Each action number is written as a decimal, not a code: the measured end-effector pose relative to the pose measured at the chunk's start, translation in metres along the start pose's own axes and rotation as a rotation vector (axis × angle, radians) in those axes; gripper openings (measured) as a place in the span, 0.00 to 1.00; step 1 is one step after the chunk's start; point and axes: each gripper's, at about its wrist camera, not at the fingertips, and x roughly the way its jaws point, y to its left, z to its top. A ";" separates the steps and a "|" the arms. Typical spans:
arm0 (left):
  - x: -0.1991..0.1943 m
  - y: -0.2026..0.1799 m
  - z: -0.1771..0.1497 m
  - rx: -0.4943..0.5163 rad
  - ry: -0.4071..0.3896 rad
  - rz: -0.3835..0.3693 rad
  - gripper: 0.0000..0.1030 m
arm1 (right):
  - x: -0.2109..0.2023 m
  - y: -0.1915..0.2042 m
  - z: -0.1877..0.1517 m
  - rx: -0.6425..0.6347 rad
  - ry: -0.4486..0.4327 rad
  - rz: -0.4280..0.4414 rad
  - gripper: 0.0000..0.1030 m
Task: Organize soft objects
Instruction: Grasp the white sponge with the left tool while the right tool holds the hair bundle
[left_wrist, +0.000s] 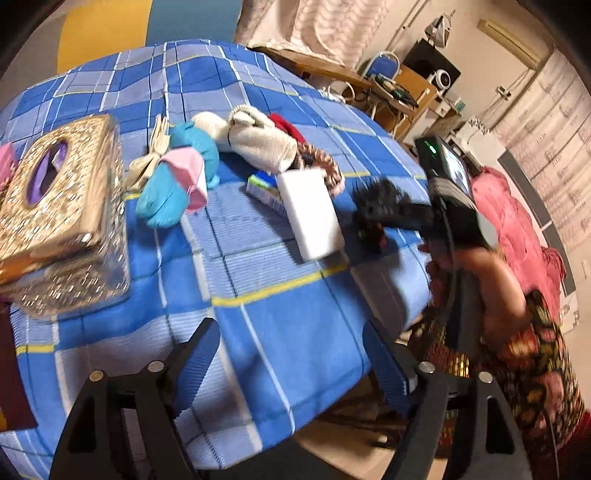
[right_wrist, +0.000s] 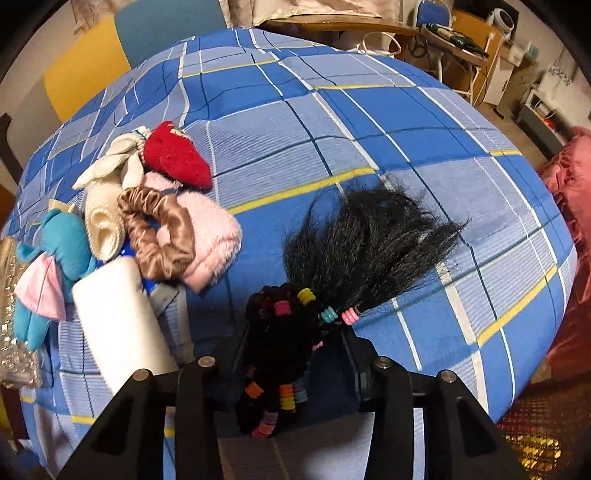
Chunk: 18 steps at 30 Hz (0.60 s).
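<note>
My right gripper (right_wrist: 291, 343) is shut on a black hairpiece (right_wrist: 362, 243) with coloured beads and holds it above the blue checked cloth; the same gripper shows in the left wrist view (left_wrist: 373, 221). A pile of soft things lies to the left: a blue plush (right_wrist: 62, 247), a cream knit item (right_wrist: 107, 199), a red strawberry plush (right_wrist: 177, 155), a brown scrunchie (right_wrist: 159, 232), a pink fluffy item (right_wrist: 207, 236) and a white sponge block (right_wrist: 114, 314). My left gripper (left_wrist: 291, 350) is open and empty over the cloth's near edge.
A gold glitter tissue box (left_wrist: 59, 206) stands at the left of the table (left_wrist: 288, 280). A pink bundle (left_wrist: 509, 225) and furniture stand beyond the table's right edge. The right half of the cloth (right_wrist: 424, 147) is bare.
</note>
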 end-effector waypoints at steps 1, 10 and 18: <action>0.006 0.000 0.005 -0.014 -0.003 0.003 0.80 | -0.001 -0.002 -0.002 0.010 -0.002 0.005 0.42; 0.048 -0.010 0.051 -0.073 -0.060 0.056 0.89 | -0.007 -0.023 0.002 0.121 -0.045 0.045 0.42; 0.101 -0.034 0.083 -0.006 -0.036 0.188 0.98 | -0.018 -0.027 0.006 0.121 -0.098 0.014 0.42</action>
